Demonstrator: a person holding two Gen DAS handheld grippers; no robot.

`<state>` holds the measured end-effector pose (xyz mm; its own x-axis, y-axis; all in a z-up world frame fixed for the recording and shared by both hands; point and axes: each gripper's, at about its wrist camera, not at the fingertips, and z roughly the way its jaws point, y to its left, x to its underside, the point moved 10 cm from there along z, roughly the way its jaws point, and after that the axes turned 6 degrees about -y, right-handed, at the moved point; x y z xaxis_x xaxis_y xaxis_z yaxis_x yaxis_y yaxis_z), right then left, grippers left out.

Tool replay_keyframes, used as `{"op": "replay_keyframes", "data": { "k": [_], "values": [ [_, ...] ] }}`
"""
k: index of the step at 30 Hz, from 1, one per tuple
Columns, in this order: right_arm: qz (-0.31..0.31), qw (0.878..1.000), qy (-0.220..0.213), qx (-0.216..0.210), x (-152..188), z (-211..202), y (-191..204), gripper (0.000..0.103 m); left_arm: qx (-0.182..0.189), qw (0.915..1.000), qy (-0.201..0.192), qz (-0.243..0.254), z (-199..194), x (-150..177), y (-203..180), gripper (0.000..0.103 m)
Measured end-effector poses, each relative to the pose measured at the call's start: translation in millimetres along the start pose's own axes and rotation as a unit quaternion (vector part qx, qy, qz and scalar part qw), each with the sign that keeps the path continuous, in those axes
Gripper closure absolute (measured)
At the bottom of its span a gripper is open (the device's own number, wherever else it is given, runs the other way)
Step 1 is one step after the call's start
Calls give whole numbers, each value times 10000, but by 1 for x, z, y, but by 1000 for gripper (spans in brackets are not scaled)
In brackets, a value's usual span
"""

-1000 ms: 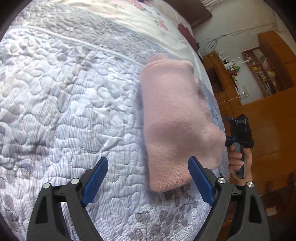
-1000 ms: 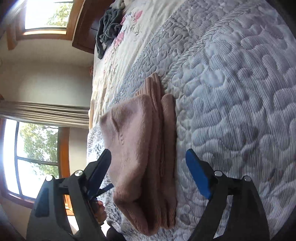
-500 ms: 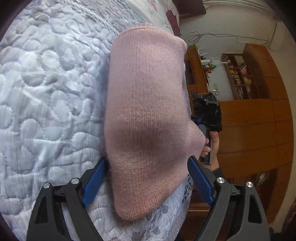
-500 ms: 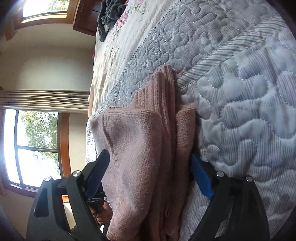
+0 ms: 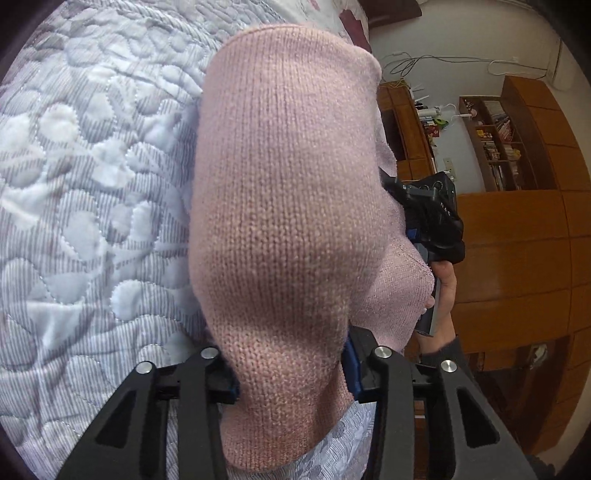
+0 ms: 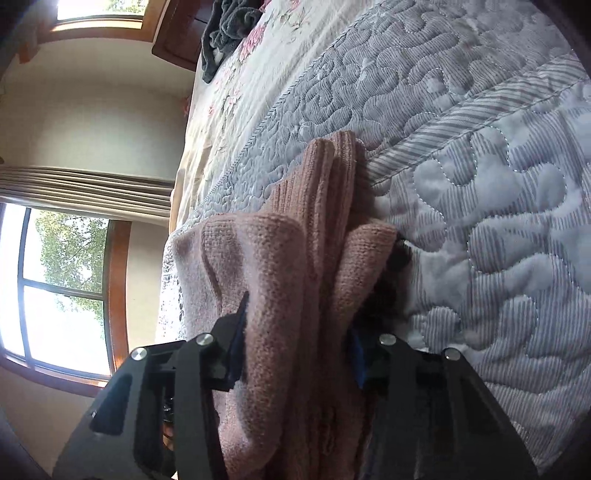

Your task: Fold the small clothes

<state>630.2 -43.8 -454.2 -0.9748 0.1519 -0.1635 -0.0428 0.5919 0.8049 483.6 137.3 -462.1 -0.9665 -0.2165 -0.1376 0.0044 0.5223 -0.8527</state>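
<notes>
Pink knitted garment (image 5: pixel 284 206), folded into a thick soft bundle, is lying on a grey-and-white quilted bedspread (image 5: pixel 92 192) near the bed's edge, w/ both claws closing on it from opposite ends. Left gripper (image 5: pixel 291 373) is pinching the near end of the bundle, blue pads pressed into the wool on either side. Right gripper (image 6: pixel 295 339) is doing the same at its end, jaws narrowed on several stacked layers, ribbed edge showing beyond. In the left view a hand (image 5: pixel 441 295) is holding the right tool's handle just past the bundle's far corner.

Judging by the look: light, limp, compressible knit, not slippery, not fragile, but layers are likely to slide apart or sag if lifted by one end only. Best hold appears to be across the full stack at each short end, approx. where the pads are sitting now, so the fold is staying together.

A dark cloth heap (image 6: pixel 225 33) is lying well apart, toward the headboard.
</notes>
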Motion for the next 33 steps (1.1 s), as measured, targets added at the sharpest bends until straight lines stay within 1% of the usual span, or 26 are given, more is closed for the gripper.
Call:
{"op": "replay_keyframes", "data": {
  "k": [1,4,7,10,12,15,19,23,26,28,30,32,33],
  "values": [
    [-5,10000,-31,13,0,-1,2,61,-63,9999,-8,77,-2,0,-2,68],
    [-27,9999,-142,56,-4,0,16,62,-222,9995,-27,230,-6,-2,-12,72],
    [-99,9997,-213,47,-3,-7,30,64,-345,9987,-34,363,-14,-4,-23,75],
    [-199,9995,-223,27,1,-10,53,64,-443,9976,-70,523,-26,-7,-39,76],
    [-270,9994,-217,6,6,-11,71,64,-476,9970,-135,602,-42,-7,-47,76],
    [-323,9991,-217,-159,18,-10,98,64,-503,9959,-256,713,-75,-1,-57,76],
    [-373,9980,-90,-507,50,3,140,64,-584,9940,-431,822,-132,24,-58,76],
    [-396,9960,208,-775,101,39,174,64,-721,9932,-661,638,-191,58,-39,76],
    [-359,9938,544,-897,147,74,186,64,-839,9929,-772,344,-226,92,-12,76],
    [-298,9925,793,-878,178,97,186,64,-926,9927,-769,115,-239,116,9,76],
    [-254,9918,995,-766,204,117,178,64,-1030,9918,-732,-169,-242,137,37,76],
    [-110,9919,1106,-607,221,132,161,64,-1104,9909,-646,-424,-235,154,66,76],
    [-42,9924,1128,-491,224,135,150,62,-1136,9905,-596,-500,-227,159,77,74]
  ]
}}
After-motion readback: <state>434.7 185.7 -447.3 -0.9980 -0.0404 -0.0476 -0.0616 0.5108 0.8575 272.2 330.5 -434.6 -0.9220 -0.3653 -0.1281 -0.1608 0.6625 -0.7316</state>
